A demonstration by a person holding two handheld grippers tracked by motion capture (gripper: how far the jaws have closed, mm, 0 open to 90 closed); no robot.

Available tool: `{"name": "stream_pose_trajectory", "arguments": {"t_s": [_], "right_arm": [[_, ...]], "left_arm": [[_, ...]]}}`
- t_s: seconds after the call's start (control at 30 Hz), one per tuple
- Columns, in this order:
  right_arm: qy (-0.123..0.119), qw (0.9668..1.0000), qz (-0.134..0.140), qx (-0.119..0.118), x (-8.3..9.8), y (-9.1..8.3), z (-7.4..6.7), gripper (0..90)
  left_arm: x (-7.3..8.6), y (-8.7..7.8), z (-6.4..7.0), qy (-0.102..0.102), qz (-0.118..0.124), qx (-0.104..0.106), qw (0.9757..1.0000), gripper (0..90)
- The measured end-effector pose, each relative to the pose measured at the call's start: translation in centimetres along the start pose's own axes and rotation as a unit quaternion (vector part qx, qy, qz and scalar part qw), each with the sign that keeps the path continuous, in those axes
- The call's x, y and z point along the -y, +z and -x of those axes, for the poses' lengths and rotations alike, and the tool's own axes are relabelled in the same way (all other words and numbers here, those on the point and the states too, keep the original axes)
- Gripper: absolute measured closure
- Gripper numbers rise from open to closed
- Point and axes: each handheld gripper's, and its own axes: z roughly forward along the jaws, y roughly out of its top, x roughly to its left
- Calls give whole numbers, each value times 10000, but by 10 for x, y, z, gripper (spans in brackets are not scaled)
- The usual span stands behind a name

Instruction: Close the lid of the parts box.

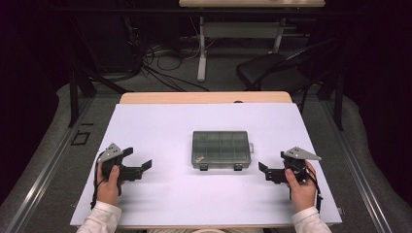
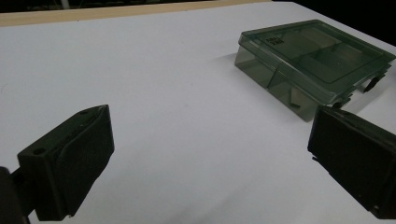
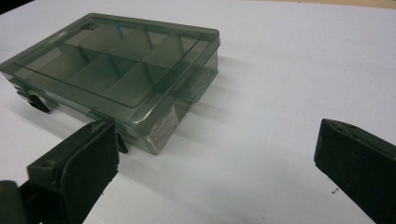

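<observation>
A shut, smoky-green clear compartment box (image 1: 221, 149) lies flat in the middle of the white board (image 1: 160, 126), its two dark latches toward the person. My left gripper (image 1: 139, 158) is held by a hand to the box's left, open and empty, and pointing toward it. To the right of the box a hand holds my right gripper (image 1: 272, 162), open and empty too. In the left gripper view the box (image 2: 313, 60) lies ahead at upper right, beyond the open gripper (image 2: 212, 154). The right gripper view has the box (image 3: 116, 70) at upper left, close to the left jaw of the gripper (image 3: 217, 163).
The wooden table edge (image 1: 204, 97) shows past the board's far side. Behind it on the floor are a black folding chair (image 1: 277, 70), a desk frame (image 1: 243, 31) and cables (image 1: 160, 63). Bare white board surrounds the box.
</observation>
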Motion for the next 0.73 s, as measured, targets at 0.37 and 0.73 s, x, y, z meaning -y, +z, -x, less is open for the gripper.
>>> {"name": "stream_pose_trajectory", "arguments": {"t_s": [0.37,0.73], "right_arm": [[117,9999,-38,-22,8,5,3,0],[91,9999,-25,70,9,5,7,0]], "left_arm": [[4,5,0,-22,-107,44,9999,1],[4,5,-1,-14,-107,-42,9999,1]]}}
